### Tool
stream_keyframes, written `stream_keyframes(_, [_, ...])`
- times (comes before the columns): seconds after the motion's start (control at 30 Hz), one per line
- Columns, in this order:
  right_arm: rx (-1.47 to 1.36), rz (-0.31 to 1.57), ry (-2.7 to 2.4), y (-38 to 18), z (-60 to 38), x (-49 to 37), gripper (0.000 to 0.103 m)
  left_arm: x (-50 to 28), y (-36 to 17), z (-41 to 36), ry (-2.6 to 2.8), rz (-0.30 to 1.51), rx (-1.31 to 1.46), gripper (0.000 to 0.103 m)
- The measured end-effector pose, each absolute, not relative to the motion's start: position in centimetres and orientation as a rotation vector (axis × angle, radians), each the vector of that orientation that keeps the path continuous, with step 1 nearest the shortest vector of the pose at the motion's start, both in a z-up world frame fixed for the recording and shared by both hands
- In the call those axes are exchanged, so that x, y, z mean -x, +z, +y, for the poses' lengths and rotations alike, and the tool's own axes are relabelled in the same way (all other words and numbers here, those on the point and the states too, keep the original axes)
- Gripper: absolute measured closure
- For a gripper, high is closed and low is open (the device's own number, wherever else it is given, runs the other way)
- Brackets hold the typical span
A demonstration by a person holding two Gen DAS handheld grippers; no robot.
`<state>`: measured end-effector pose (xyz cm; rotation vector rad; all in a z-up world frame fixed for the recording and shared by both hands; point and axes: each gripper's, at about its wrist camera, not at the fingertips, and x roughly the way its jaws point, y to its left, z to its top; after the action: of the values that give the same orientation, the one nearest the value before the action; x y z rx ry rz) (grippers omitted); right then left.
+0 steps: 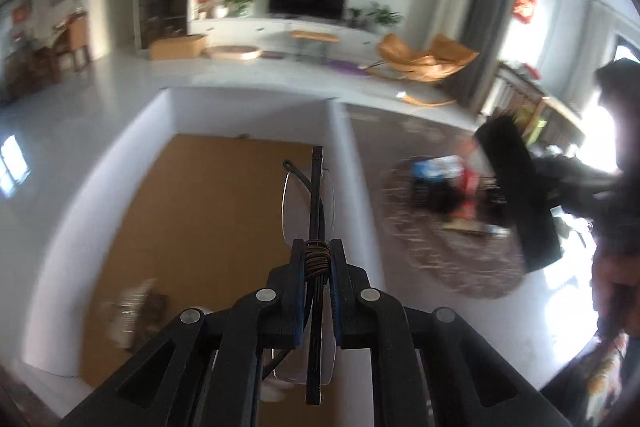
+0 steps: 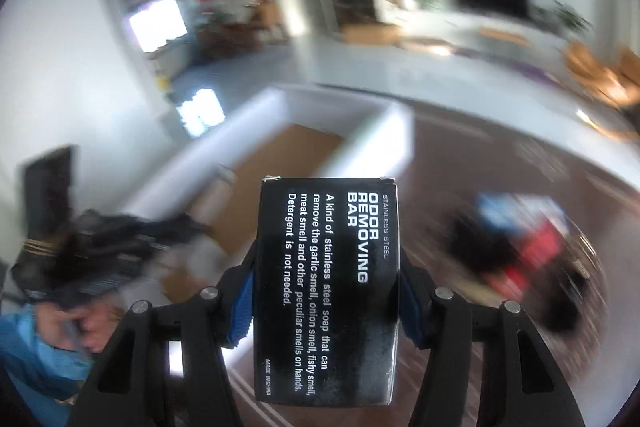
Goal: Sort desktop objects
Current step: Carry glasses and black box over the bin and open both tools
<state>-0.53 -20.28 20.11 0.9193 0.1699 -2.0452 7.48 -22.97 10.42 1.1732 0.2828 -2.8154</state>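
Note:
My left gripper (image 1: pixel 317 255) is shut on a pair of folded rimless glasses (image 1: pixel 310 195) with dark temples, held above a white storage box (image 1: pixel 100 179) with a brown cardboard floor. My right gripper (image 2: pixel 326 267) is shut on a black box printed "Odor Removing Bar" (image 2: pixel 326 291); the same black box shows at the right of the left wrist view (image 1: pixel 516 187). The white box also shows in the right wrist view (image 2: pixel 360 123), ahead and left of the black box. The left gripper is a blur at the left of the right wrist view (image 2: pixel 100 247).
A round woven mat (image 1: pixel 448 235) lies on the dark table right of the white box, with a blurred pile of blue, red and black items (image 1: pixel 444 183) on it; the pile also shows in the right wrist view (image 2: pixel 528 247). A small pale object (image 1: pixel 132 311) lies in the box.

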Motion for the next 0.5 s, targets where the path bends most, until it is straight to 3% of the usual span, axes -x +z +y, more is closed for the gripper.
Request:
stream_keyframes(0.23, [-0.929,0.254,-1.94,16.6,-32.0,0.8,0.044,-6.8,5.6,-29.6,-2.584,0.321,-1.333,0.092])
stream_keyframes(0.37, [-1.031,0.223,-1.923,12.5,-34.2,1.9,0.039,-6.8,3.9,-30.6,-2.469,0.383,-1.42,0.084])
stream_keyframes(0.4, [-1.026,0.197,-1.927,12.2,-33.9,1.9,0.035,-7.0,4.1,-30.7,-2.47,0.391,-1.402,0.066])
stream_keyframes(0.43, [-1.002,0.163,-1.932,12.3,-33.3,1.7,0.032,-7.2,4.3,-30.8,-2.469,0.393,-1.377,0.037])
stream_keyframes(0.5, [-0.95,0.147,-1.974,12.9,-31.8,1.4,0.018,-7.6,5.0,-30.6,-2.48,0.384,-1.317,0.012])
